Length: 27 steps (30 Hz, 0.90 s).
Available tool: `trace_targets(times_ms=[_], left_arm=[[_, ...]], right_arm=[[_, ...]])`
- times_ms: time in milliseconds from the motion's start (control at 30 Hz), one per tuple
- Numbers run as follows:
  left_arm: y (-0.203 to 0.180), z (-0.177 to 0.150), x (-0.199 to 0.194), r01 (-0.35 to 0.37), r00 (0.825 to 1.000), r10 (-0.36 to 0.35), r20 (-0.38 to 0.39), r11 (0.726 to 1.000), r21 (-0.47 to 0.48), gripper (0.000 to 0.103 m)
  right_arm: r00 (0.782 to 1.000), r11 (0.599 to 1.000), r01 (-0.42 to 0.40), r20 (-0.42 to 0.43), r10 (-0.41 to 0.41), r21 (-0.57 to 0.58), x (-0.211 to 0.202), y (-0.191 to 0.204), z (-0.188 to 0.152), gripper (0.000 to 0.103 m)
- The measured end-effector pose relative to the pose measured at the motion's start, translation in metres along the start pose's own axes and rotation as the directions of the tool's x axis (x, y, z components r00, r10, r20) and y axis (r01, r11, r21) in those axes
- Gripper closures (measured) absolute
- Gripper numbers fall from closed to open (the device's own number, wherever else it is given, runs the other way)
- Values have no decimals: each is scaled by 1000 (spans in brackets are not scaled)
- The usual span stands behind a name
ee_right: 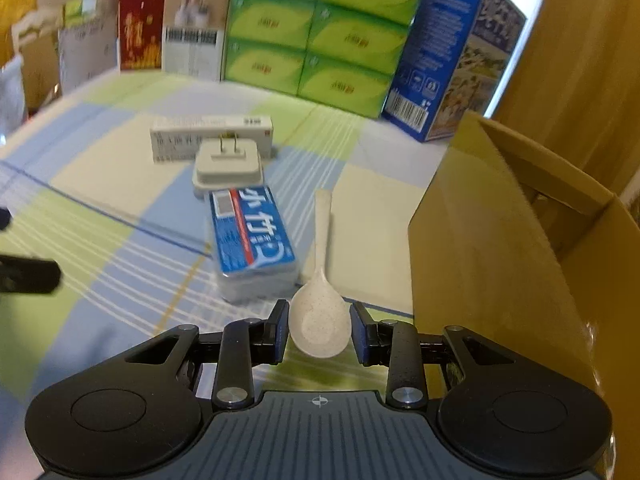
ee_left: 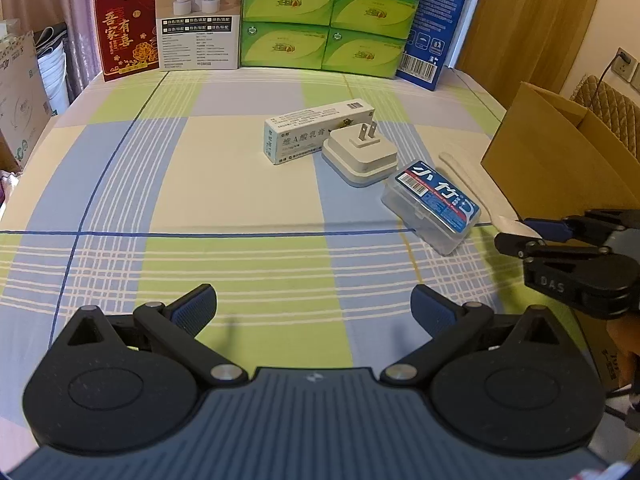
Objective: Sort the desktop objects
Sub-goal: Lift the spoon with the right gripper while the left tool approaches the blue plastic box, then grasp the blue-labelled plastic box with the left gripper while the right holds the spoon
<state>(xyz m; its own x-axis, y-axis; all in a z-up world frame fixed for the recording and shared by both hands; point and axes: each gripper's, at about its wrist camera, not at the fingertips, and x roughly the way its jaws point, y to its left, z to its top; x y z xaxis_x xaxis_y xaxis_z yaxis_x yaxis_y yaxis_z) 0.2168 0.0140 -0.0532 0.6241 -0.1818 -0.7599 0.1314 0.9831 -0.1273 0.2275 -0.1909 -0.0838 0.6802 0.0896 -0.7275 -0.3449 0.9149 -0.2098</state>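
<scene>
My right gripper [ee_right: 319, 334] has its two pads set either side of the bowl of a pale speckled spoon [ee_right: 320, 312], a narrow gap showing on each side, so I judge the jaws partly closed around the bowl but not yet pinching it. The spoon lies flat on the checked tablecloth [ee_left: 168, 184], its long axis running straight away from me, handle [ee_right: 323, 216] pointing off toward the stacked green tissue packs [ee_right: 320, 36]; my fingers therefore straddle it across its width, which is the way a grip should take it. Just left of the spoon sits the clear floss-pick box [ee_right: 250, 240] with the blue label, beyond that the white plug adapter [ee_right: 228, 166], prongs up, and behind it the ointment carton [ee_right: 212, 136]. The open cardboard box [ee_right: 500, 216] stands close on my right, beside the spoon, so I take it as the likely destination. My left gripper [ee_left: 314, 308] hangs spread wide over bare cloth with nothing between its pads, well apart from every object; the right hand is plainly the nearer one.
</scene>
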Motion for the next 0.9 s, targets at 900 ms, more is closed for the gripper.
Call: trace_targets(times_ms=[900], left_arm=[[-25, 16, 53, 39, 999, -39, -7, 998, -44, 8]], right_arm=[[990, 989, -139, 2, 139, -58, -16, 24, -20, 74]])
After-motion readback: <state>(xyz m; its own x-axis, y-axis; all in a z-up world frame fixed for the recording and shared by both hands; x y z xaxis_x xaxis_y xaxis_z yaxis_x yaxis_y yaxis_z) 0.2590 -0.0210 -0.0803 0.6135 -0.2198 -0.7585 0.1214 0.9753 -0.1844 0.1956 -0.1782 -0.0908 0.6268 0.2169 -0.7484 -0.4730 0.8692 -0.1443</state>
